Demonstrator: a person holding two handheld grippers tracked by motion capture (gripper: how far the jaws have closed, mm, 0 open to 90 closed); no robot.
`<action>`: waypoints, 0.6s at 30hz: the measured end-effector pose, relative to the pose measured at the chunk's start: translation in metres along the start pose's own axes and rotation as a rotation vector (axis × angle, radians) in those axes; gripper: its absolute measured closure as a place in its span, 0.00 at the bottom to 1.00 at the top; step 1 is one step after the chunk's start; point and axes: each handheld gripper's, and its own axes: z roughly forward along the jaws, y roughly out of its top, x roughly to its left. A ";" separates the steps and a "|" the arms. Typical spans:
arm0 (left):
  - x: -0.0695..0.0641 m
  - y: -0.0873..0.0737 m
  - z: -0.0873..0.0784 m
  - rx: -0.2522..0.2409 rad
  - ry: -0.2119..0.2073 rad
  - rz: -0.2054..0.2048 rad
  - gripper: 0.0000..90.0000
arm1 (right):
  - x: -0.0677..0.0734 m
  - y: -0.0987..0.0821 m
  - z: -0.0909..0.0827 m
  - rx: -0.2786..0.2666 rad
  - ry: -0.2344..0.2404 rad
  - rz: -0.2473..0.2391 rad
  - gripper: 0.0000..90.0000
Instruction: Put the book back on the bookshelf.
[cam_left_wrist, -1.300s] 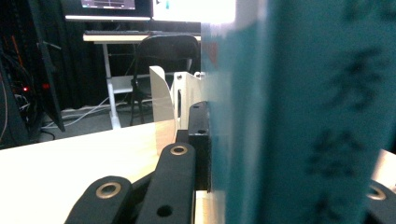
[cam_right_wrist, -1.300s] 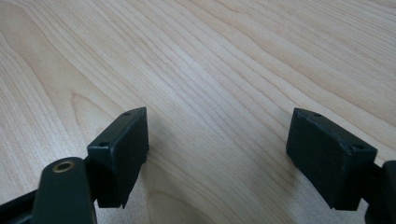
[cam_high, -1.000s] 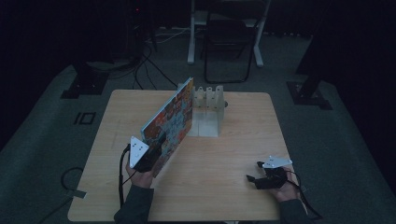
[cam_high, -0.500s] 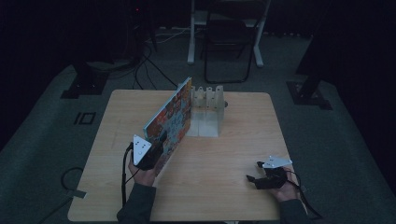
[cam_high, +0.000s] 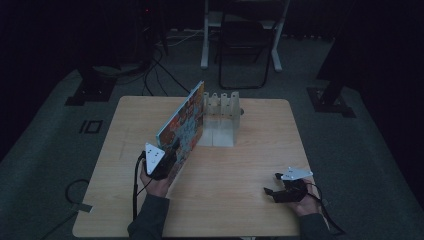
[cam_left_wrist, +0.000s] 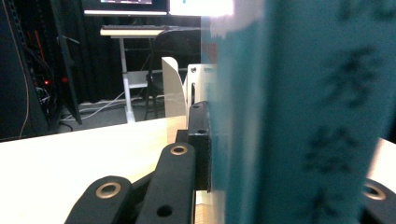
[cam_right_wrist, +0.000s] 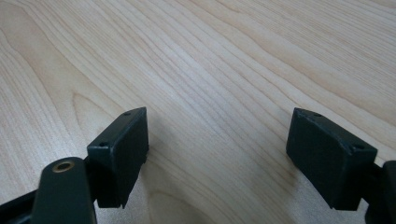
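Note:
A large book (cam_high: 186, 121) with a colourful cover stands on its edge on the wooden table (cam_high: 250, 165), leaning over. My left gripper (cam_high: 171, 151) is shut on its near end. In the left gripper view the teal spine with dark characters (cam_left_wrist: 303, 116) sits pressed between the jaws of the left gripper (cam_left_wrist: 285, 163). Just beyond the book's far end stands a white slotted rack (cam_high: 220, 117), whose uprights (cam_left_wrist: 175, 88) show close ahead. My right gripper (cam_high: 271, 184) rests on the table at the near right. It is open, and the right gripper (cam_right_wrist: 217, 154) has bare wood between its jaws.
A folding chair (cam_high: 247, 45) and a white desk frame (cam_high: 206, 35) stand on the dark floor beyond the table. Cables (cam_high: 165, 65) run across the floor at the back left. A gripper cable (cam_high: 135, 190) hangs off the table's near edge.
My left hand has edged slightly forward with the book still held. The right gripper has not moved.

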 end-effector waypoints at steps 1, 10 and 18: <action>0.000 0.000 0.001 -0.001 0.002 0.002 0.90 | 0.000 0.000 0.000 0.000 0.000 -0.001 0.23; -0.003 0.000 0.006 0.000 0.016 0.005 0.90 | 0.000 0.000 0.000 -0.001 0.000 0.000 0.23; -0.006 0.000 0.013 -0.010 0.048 -0.014 0.90 | 0.000 0.000 0.000 0.000 0.000 -0.001 0.23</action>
